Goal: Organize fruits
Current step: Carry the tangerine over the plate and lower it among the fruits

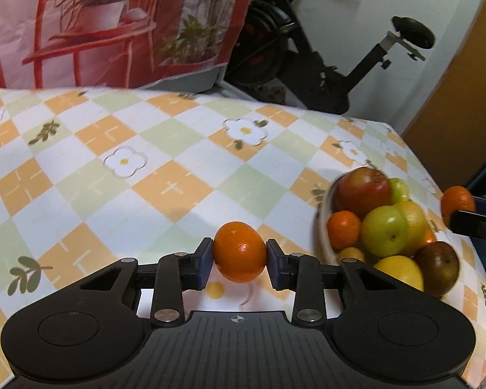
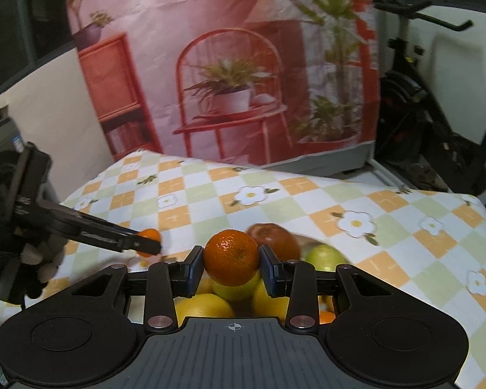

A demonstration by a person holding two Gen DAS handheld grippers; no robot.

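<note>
Both grippers clamp a mandarin each — left gripper [image 1: 239,253] over bare tablecloth [image 1: 113,194], right gripper [image 2: 231,257] directly above the fruit bowl [image 1: 322,227], so nearer to it.

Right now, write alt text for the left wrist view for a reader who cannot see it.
The left tongs grip an orange above a checkered flowered tablecloth. At right, a bowl holds apples, lemons and another orange, and the right tongs hold a second orange beside it.
</note>
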